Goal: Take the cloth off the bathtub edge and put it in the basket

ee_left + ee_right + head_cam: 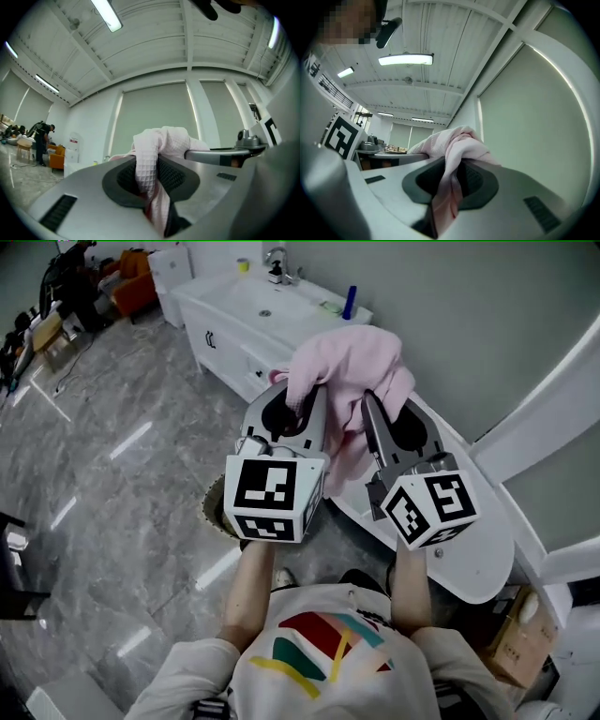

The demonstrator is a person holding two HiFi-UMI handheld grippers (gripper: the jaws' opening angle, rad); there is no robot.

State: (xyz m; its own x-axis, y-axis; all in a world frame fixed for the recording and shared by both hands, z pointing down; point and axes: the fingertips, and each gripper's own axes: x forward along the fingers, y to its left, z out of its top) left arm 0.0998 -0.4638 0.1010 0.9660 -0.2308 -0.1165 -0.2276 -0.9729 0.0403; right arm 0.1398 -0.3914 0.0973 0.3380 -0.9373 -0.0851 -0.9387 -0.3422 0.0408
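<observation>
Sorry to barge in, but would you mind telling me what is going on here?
A person holds a pink cloth up in the air with two grippers. The left gripper and the right gripper are each clamped on a fold of it. The cloth is clear of the bathtub and not yet in the basket on the floor.

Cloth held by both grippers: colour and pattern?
Pale pink cloth, waffle weave; shows best in the left gripper view.
</observation>
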